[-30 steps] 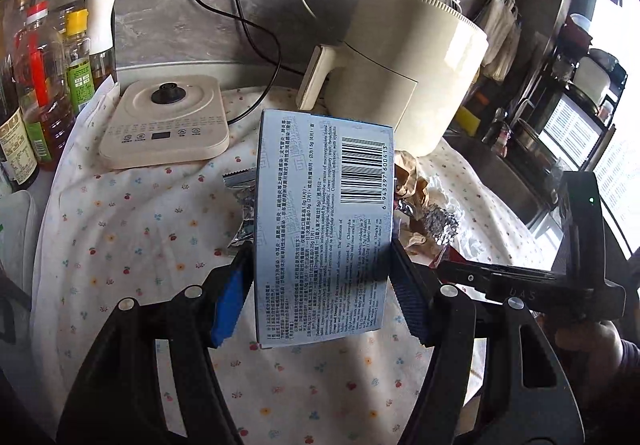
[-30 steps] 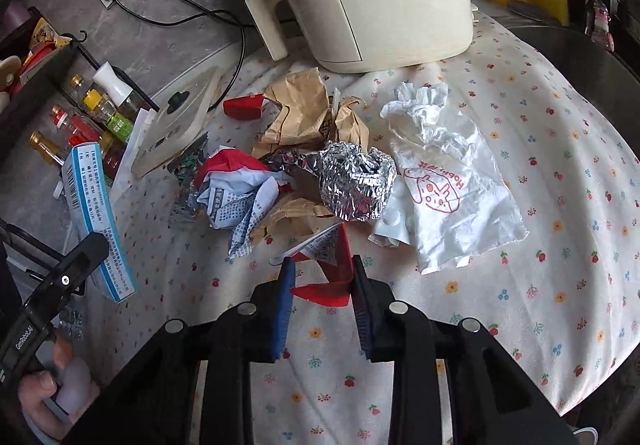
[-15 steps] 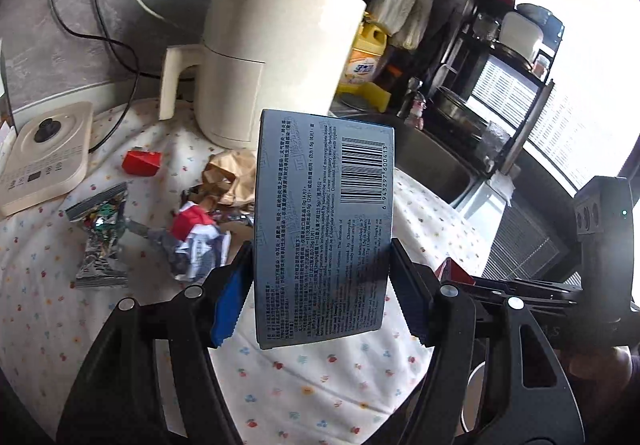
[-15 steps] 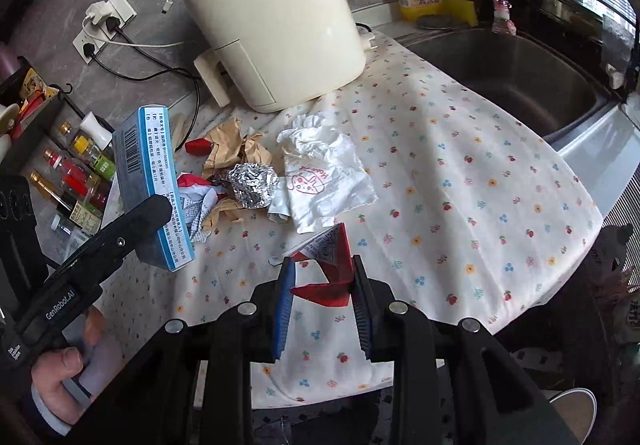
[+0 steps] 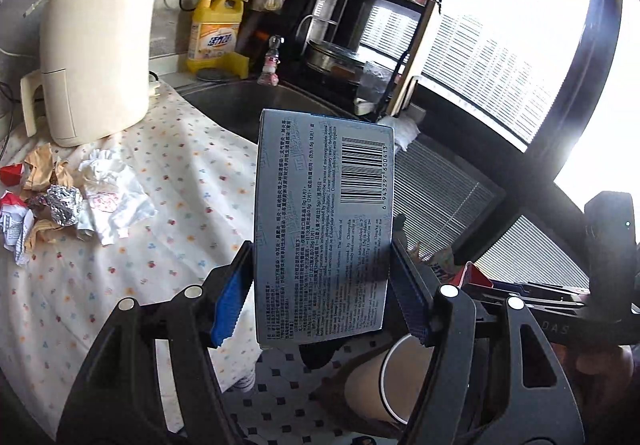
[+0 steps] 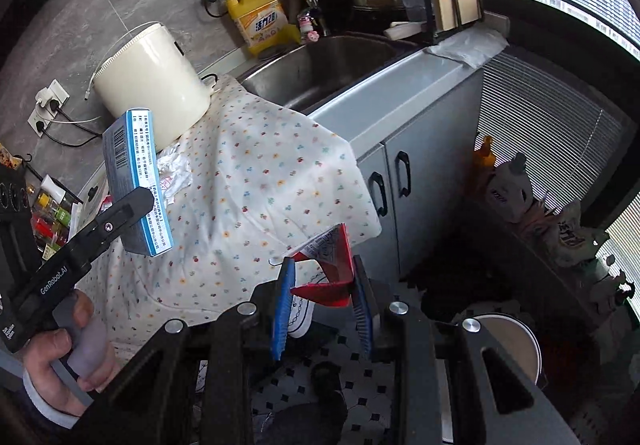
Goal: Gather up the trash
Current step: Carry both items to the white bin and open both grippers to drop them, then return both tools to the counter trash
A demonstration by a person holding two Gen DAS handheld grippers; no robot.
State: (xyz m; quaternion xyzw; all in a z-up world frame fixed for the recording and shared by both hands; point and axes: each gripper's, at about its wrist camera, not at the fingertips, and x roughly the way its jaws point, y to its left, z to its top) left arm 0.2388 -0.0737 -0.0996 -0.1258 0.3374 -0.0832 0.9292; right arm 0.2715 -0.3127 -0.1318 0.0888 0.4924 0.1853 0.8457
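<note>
A: Largest first. A counter draped in a flowered cloth (image 6: 256,181) is seen, with a cream appliance (image 5: 96,57) at the back and a sink (image 6: 320,65) beside it.

B: Trash left on it?

A: A pile (image 5: 60,197) of foil, brown paper and a white bag is seen on the cloth, near the appliance.

B: Held items?

A: A blue box (image 5: 324,229) is clamped upright between the pads of the left gripper (image 5: 320,297), past the cloth's edge. A red wrapper (image 6: 328,269) is pinched by the right gripper (image 6: 322,309), off the counter, above the tiled floor.

B: View differences?

A: The cabinet doors (image 6: 400,185) and the hand (image 6: 68,349) on the left handle are shown only by the right wrist view. A paper cup (image 5: 384,385) below the box is shown by the left view.
</note>
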